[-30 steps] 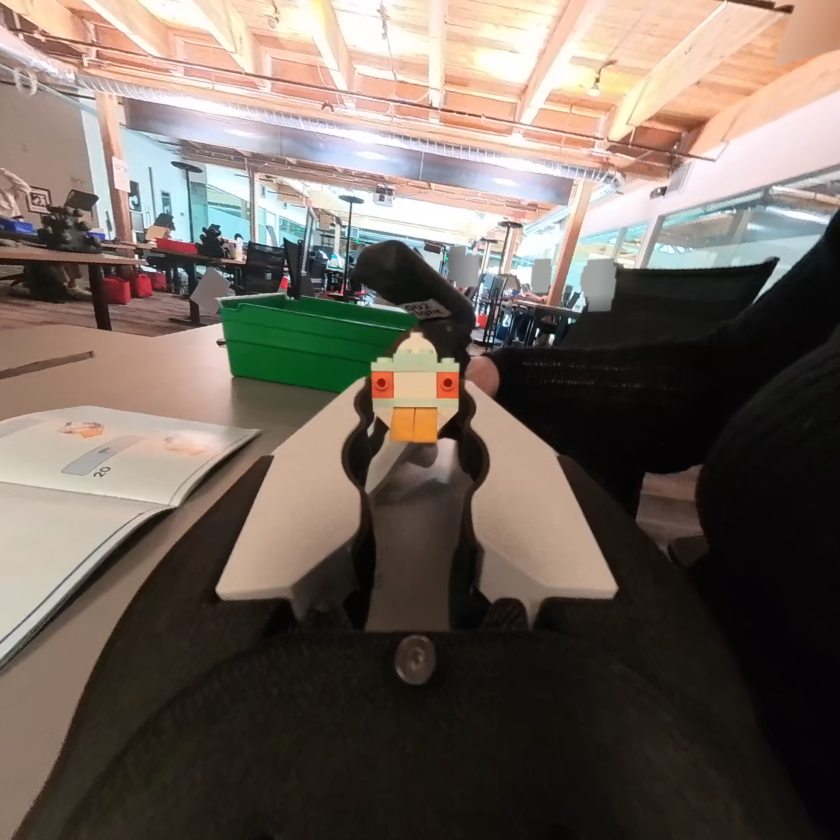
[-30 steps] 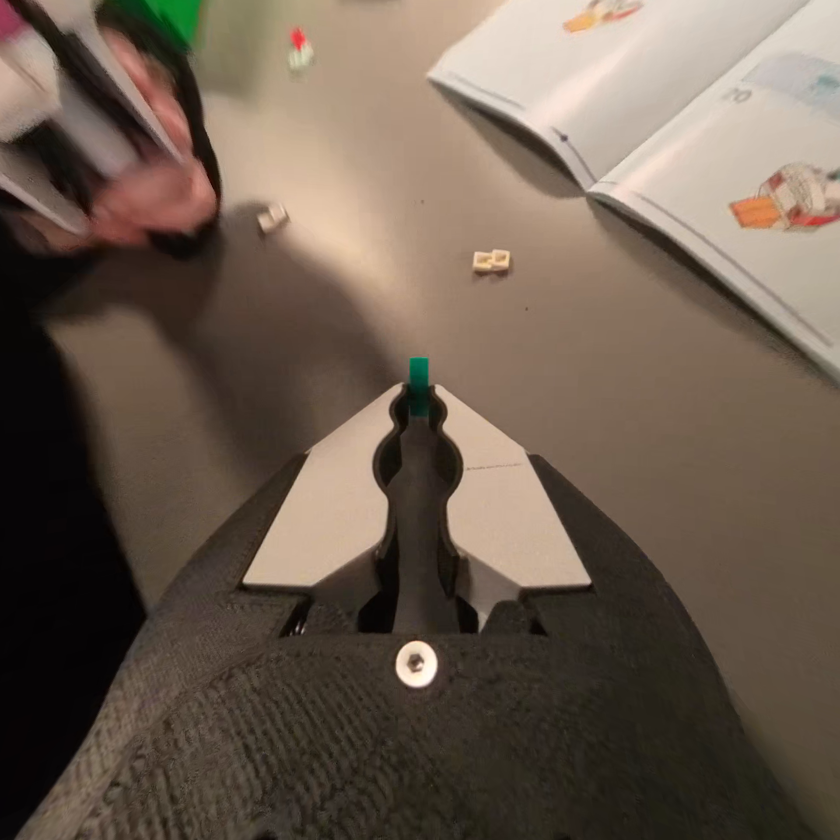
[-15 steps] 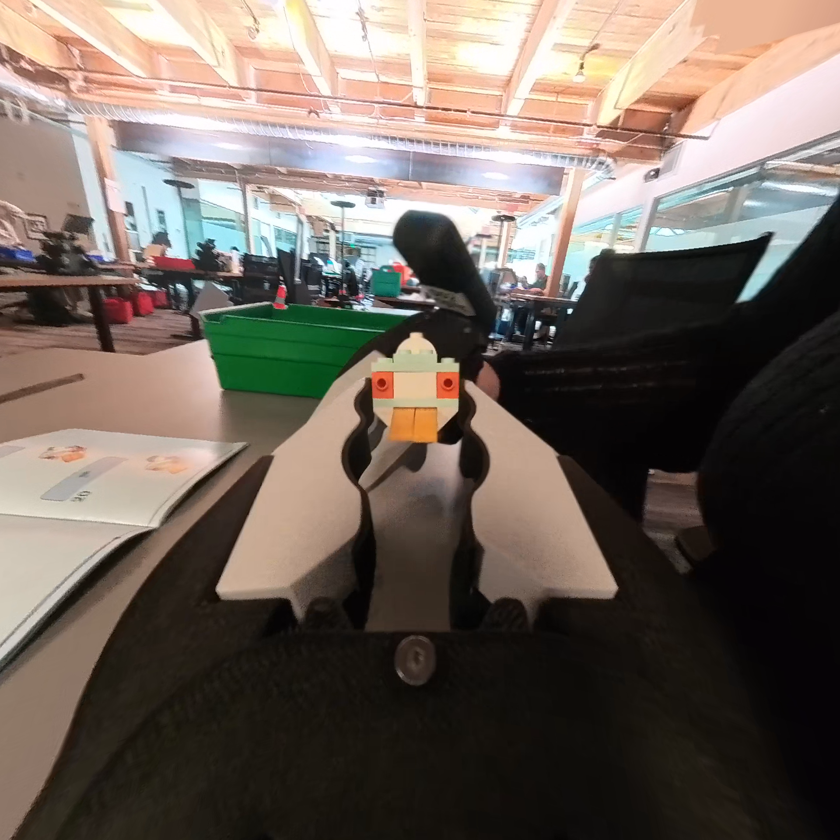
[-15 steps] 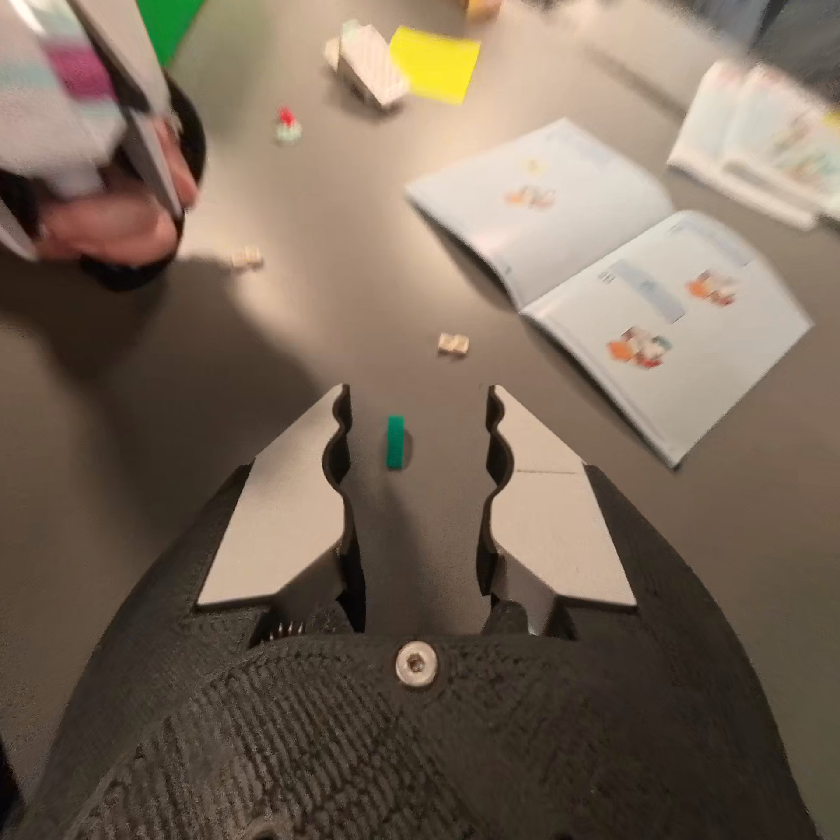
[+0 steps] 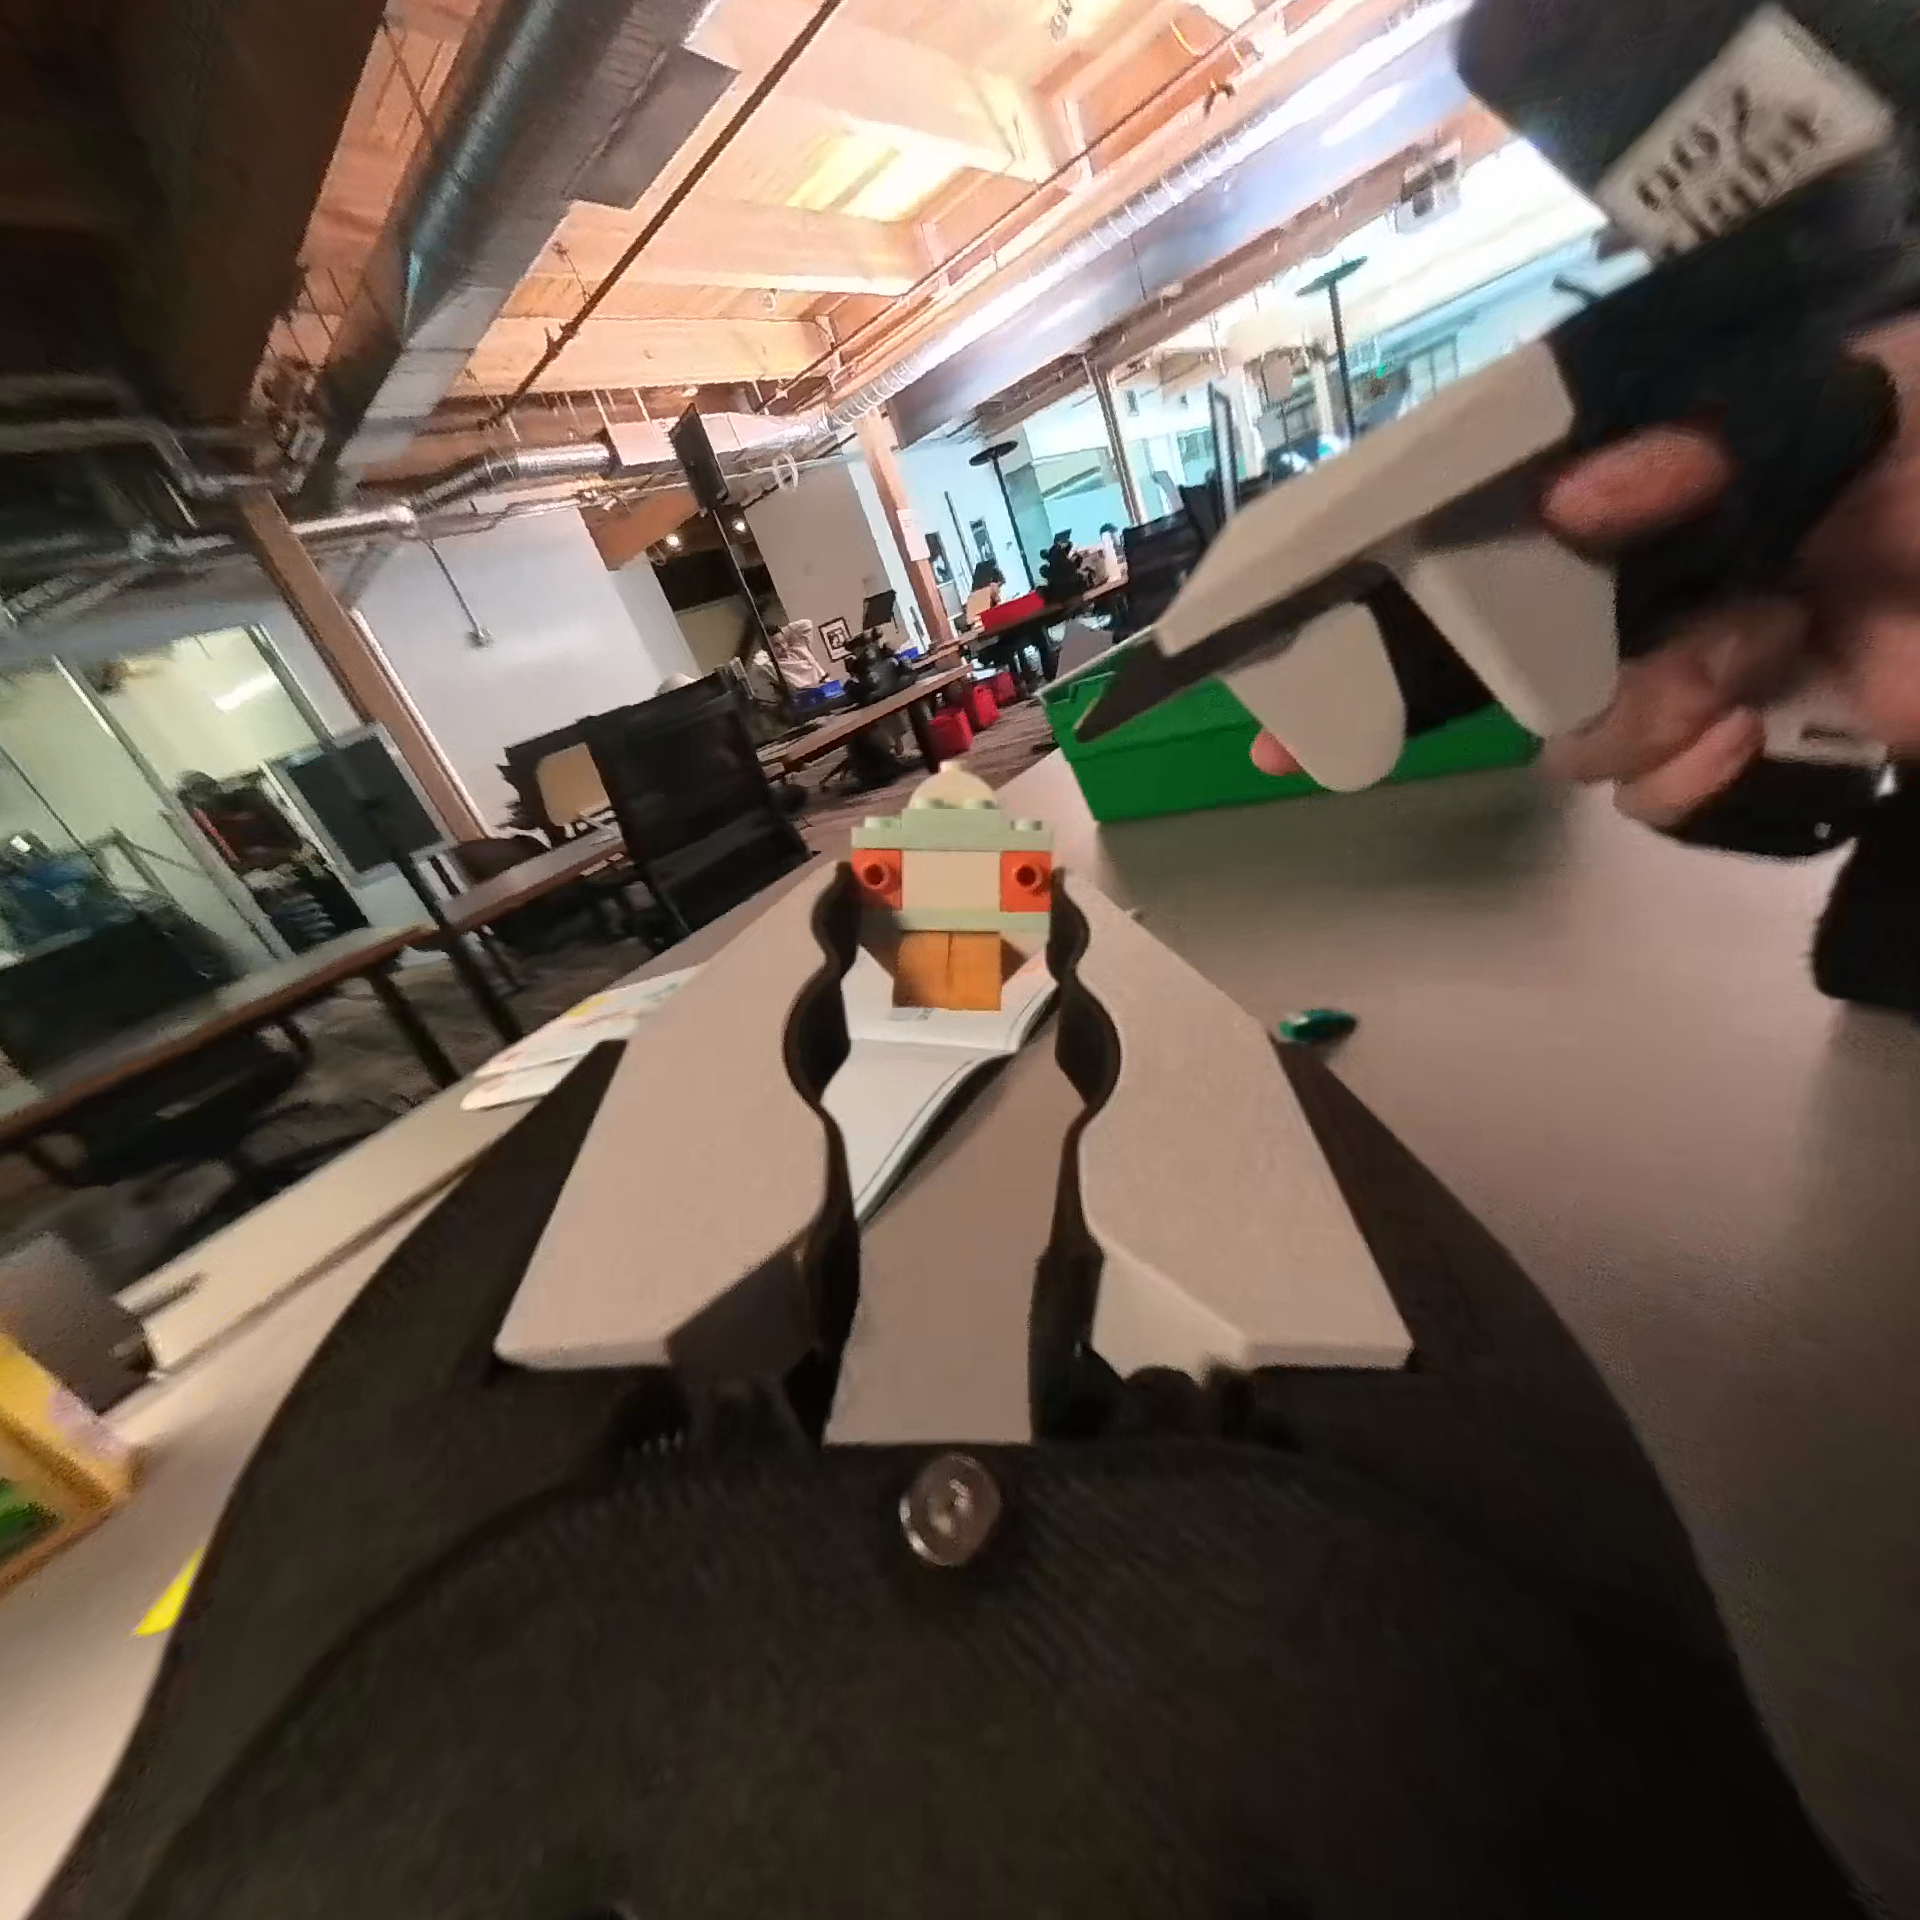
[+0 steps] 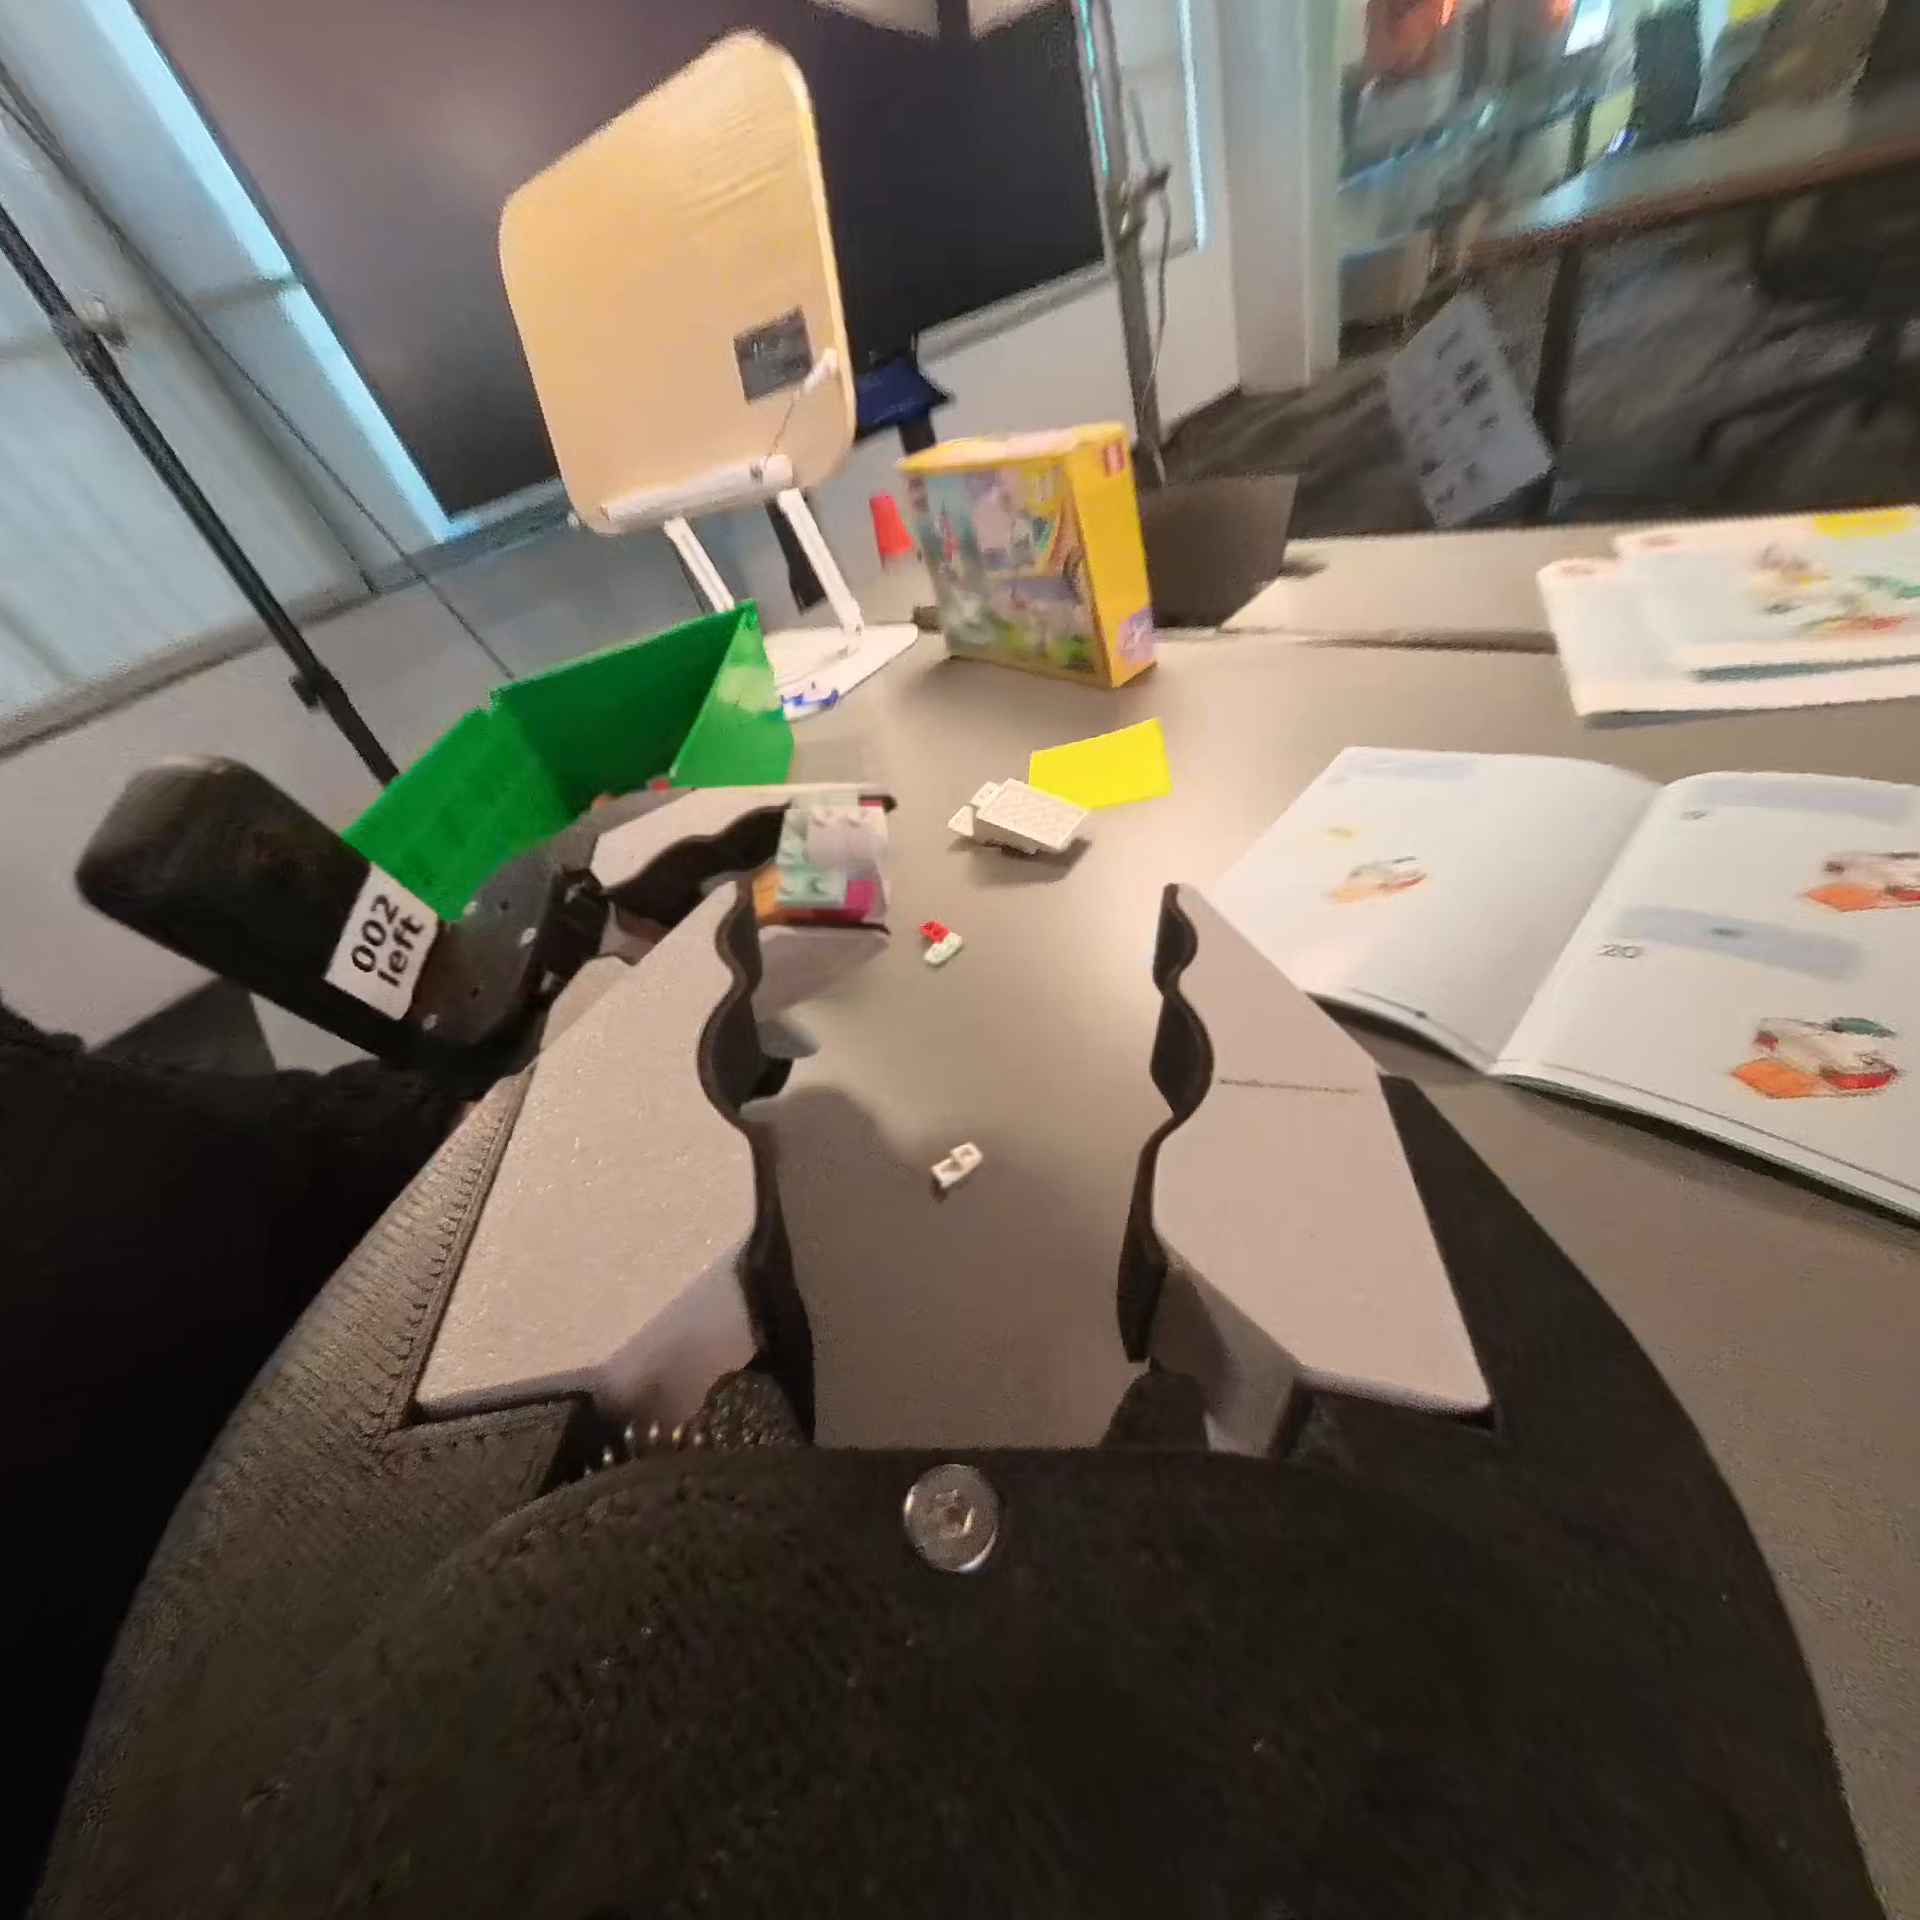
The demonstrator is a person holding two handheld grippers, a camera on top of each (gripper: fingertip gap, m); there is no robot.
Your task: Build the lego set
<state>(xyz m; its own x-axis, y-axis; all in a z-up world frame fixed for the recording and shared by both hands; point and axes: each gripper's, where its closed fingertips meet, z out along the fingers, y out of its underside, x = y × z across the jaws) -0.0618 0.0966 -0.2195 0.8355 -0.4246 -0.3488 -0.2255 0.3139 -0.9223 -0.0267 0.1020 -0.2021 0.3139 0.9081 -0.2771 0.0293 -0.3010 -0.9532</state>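
Observation:
My left gripper [image 5: 951,914] is shut on a small lego build [image 5: 951,899] with pale green, white, orange-red and orange bricks, held above the table. It also shows in the right wrist view [image 6: 831,862], at the left. My right gripper [image 6: 951,935] is open and empty above the table; it shows in the left wrist view [image 5: 1195,696] at upper right, held by a hand. A small green piece [image 5: 1314,1025] lies on the table. A small white piece [image 6: 956,1164] lies between my right fingers' line of sight. A red and pale green piece [image 6: 940,940] lies farther off.
An open instruction booklet [image 6: 1621,956] lies at right, more booklets [image 6: 1745,613] behind it. A green bin [image 6: 582,769] stands at left, also in the left wrist view [image 5: 1288,738]. A yellow lego box [image 6: 1029,556], yellow sheet [image 6: 1101,764] and white plate piece [image 6: 1023,816] lie beyond. About 5 centimetres separates my left fingertips from my right. Between my left fingertips and the small white piece [image 6: 956,1164] there is roughly 12 centimetres.
My right gripper opened, let the green piece drop onto the table, then rose and tilted up. My left gripper swung left with the build still in it.

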